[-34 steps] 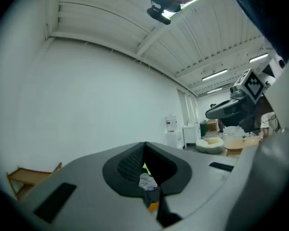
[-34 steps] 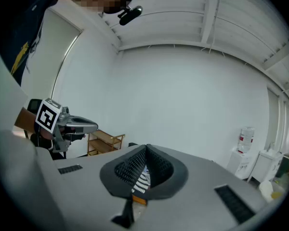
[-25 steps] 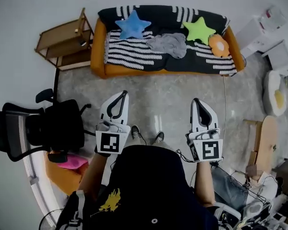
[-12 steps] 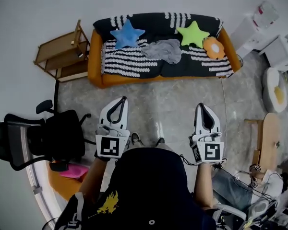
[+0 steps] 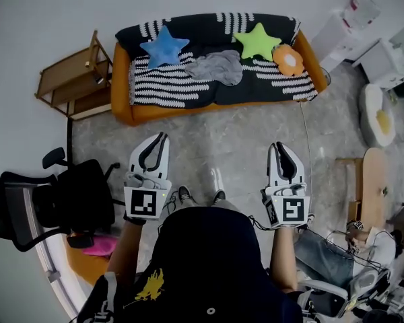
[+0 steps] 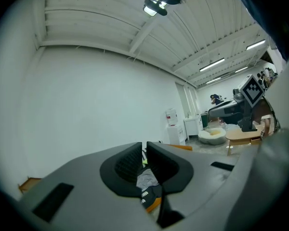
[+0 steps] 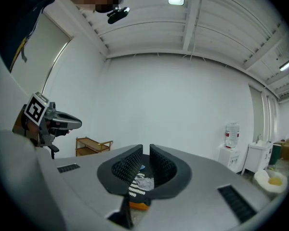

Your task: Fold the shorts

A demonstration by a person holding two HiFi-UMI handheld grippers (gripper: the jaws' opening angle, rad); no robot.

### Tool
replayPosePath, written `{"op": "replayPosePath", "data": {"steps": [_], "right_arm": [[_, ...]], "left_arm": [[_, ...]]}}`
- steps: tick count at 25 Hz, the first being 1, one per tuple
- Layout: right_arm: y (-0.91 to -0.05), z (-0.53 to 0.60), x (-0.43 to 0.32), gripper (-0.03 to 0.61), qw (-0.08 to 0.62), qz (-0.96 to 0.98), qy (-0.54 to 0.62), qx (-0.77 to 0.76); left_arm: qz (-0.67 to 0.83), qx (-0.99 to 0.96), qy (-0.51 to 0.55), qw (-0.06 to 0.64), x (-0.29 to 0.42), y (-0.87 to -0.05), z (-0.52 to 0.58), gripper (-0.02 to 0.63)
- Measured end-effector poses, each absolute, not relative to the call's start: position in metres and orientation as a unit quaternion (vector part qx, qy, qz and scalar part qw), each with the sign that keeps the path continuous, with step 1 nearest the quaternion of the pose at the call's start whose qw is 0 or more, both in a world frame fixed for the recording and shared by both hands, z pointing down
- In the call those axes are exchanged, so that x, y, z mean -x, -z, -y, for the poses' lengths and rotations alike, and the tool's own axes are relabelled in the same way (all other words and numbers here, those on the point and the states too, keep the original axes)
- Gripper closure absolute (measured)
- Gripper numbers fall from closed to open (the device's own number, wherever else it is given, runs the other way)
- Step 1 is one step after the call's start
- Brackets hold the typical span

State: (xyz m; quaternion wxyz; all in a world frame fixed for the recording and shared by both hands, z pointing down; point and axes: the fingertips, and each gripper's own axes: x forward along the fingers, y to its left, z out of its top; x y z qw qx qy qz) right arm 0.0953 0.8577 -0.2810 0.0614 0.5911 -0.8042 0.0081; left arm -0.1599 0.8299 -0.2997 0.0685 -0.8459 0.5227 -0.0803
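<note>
The grey shorts lie crumpled on the seat of an orange sofa across the room. I hold both grippers out level, pointing at the sofa and well short of it. My left gripper has its jaws opening, a thin slit between the tips and nothing between them. My right gripper is opening too, and it is empty. In the left gripper view the shorts show through the jaw window below the left gripper's tips. The right gripper view frames the shorts the same way under the right gripper's tips.
A black-and-white striped blanket, a blue star pillow, a green star pillow and an orange flower pillow lie on the sofa. A wooden shelf stands to its left and a black office chair nearer, on my left. White cabinets and a wooden stool are on the right.
The sofa has slid up and to the left in the head view. Both grippers have sunk a little in the frame and the left one has drifted left. Both stay empty.
</note>
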Motion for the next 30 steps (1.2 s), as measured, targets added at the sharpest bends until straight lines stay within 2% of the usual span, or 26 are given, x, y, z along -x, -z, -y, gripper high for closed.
{"op": "replayPosePath", "data": {"steps": [2, 5, 8, 10, 13, 17, 19, 21, 22, 24, 26, 28, 30], "right_arm": [[0.28, -0.855, -0.095, 0.498, 0.061, 0.803, -0.01, -0.593], [0.281, -0.852, -0.093, 0.466, 0.055, 0.804, -0.012, -0.591], [0.278, -0.847, -0.092, 0.38, 0.059, 0.801, -0.021, -0.595], [0.279, -0.843, -0.088, 0.356, 0.055, 0.797, -0.026, -0.6], [0.283, -0.834, -0.079, 0.33, 0.049, 0.798, -0.028, -0.6], [0.287, -0.829, -0.077, 0.243, 0.048, 0.796, -0.032, -0.602], [0.286, -0.83, -0.076, 0.196, 0.054, 0.794, -0.033, -0.604], [0.285, -0.829, -0.068, 0.175, 0.057, 0.793, -0.032, -0.606], [0.285, -0.826, -0.062, 0.175, 0.056, 0.792, -0.031, -0.607], [0.285, -0.82, -0.047, 0.177, 0.061, 0.792, -0.029, -0.606], [0.284, -0.817, -0.033, 0.221, 0.076, 0.79, -0.025, -0.608], [0.284, -0.816, -0.02, 0.221, 0.083, 0.786, -0.022, -0.613], [0.284, -0.814, -0.006, 0.233, 0.083, 0.782, -0.02, -0.617]], "left_arm": [[-0.511, 0.85, 0.099, 0.077, 0.161, 0.295, -0.827, 0.529], [-0.511, 0.852, 0.087, 0.073, 0.164, 0.298, -0.825, 0.493], [-0.504, 0.861, 0.051, 0.051, 0.166, 0.307, -0.824, 0.417], [-0.496, 0.866, 0.041, 0.051, 0.167, 0.312, -0.822, 0.381], [-0.493, 0.867, 0.042, 0.06, 0.169, 0.317, -0.818, 0.335], [-0.494, 0.865, 0.05, 0.066, 0.166, 0.315, -0.812, 0.282], [-0.492, 0.867, 0.043, 0.068, 0.168, 0.316, -0.807, 0.276], [-0.489, 0.864, 0.066, 0.101, 0.177, 0.316, -0.799, 0.278], [-0.49, 0.861, 0.077, 0.112, 0.183, 0.316, -0.795, 0.281], [-0.505, 0.857, 0.056, 0.08, 0.2, 0.315, -0.789, 0.294], [-0.509, 0.858, 0.037, 0.06, 0.217, 0.314, -0.786, 0.31], [-0.499, 0.864, 0.037, 0.051, 0.231, 0.309, -0.784, 0.312], [-0.49, 0.869, 0.045, 0.042, 0.243, 0.297, -0.782, 0.349]]}}
